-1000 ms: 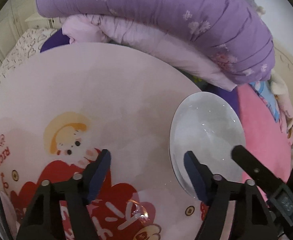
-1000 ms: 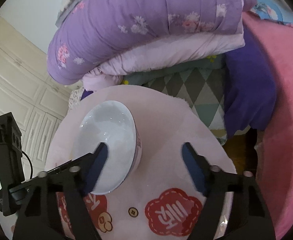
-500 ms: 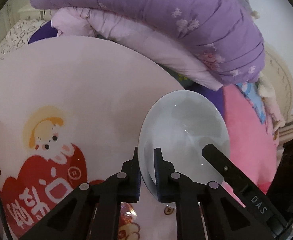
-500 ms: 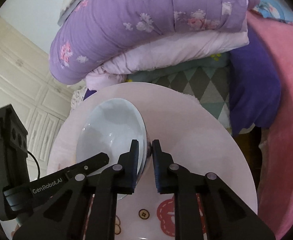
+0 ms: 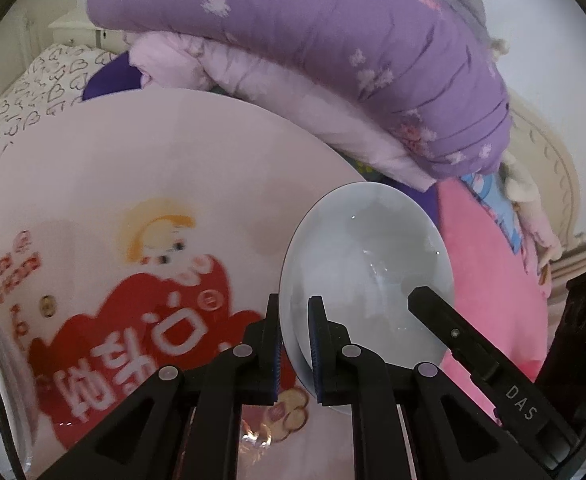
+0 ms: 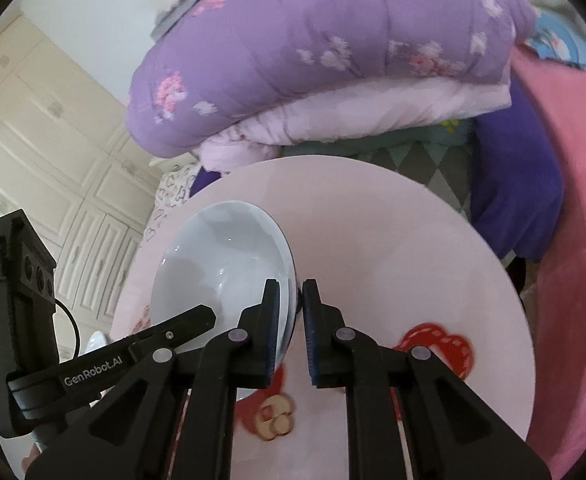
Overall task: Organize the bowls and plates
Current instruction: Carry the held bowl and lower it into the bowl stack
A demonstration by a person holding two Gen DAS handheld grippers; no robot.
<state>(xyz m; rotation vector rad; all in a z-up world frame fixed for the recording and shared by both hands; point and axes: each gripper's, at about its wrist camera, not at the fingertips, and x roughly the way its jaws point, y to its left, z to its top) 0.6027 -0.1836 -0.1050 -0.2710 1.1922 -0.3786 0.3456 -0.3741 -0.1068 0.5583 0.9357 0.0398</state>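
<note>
A white bowl [image 5: 365, 264] hangs tilted just above a round pink table [image 5: 153, 160] printed with a cartoon. My left gripper [image 5: 295, 340] is shut on the bowl's left rim, one pad inside and one outside. In the right wrist view the same bowl [image 6: 221, 256] sits left of centre, and my right gripper [image 6: 291, 328] is shut on its right rim. Each view also shows a finger of the other gripper reaching over the bowl from the far side. The bowl's underside is hidden.
A folded purple floral quilt [image 5: 333, 60] on a pale pink one lies just behind the table [image 6: 393, 240]. A pink blanket [image 5: 493, 280] lies to the right. Cream wardrobe doors [image 6: 53, 160] stand at the left. A white dish edge [image 6: 95, 340] shows low at the left.
Both grippers went from wide open beside the bowl to shut on its opposite rims. The bowl has since come up off the table with them, and the table print has slid in the views.
</note>
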